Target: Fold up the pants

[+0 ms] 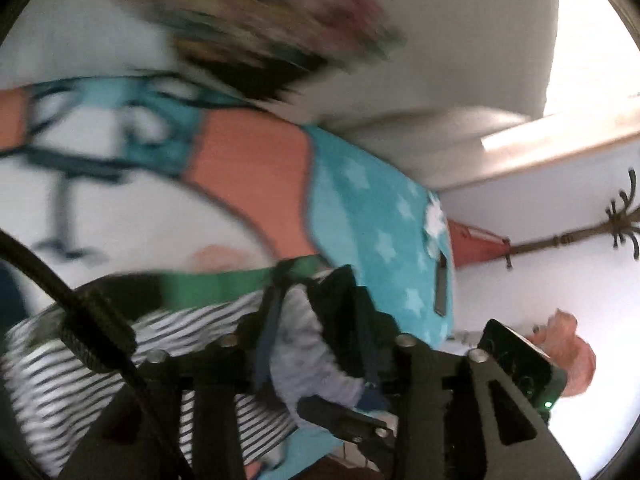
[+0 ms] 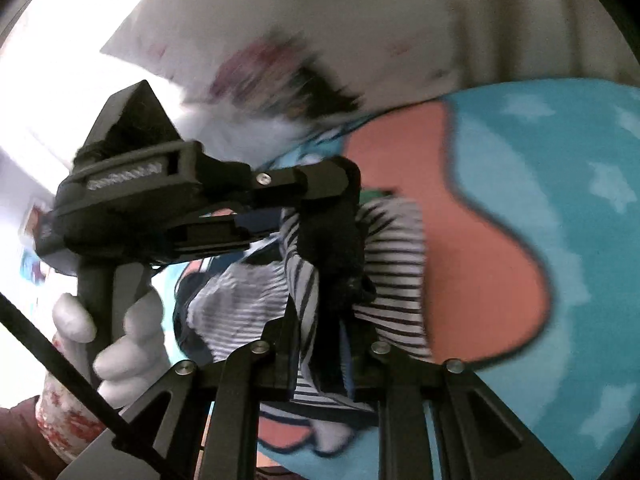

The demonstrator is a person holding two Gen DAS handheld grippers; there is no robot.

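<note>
Both tools pinched the striped pants [image 2: 392,248]: the right tool [image 2: 320,320] and the left tool [image 1: 316,344], above a turquoise starred blanket [image 2: 560,240].

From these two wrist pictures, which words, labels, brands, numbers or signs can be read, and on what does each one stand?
None can be read.
Left gripper: a strip of raised marking on its body, too blurred to read.
Colourful printed item lying behind the blanket: smeared by motion, no letters legible.
Striped pants: only stripes, no label in view.
</note>
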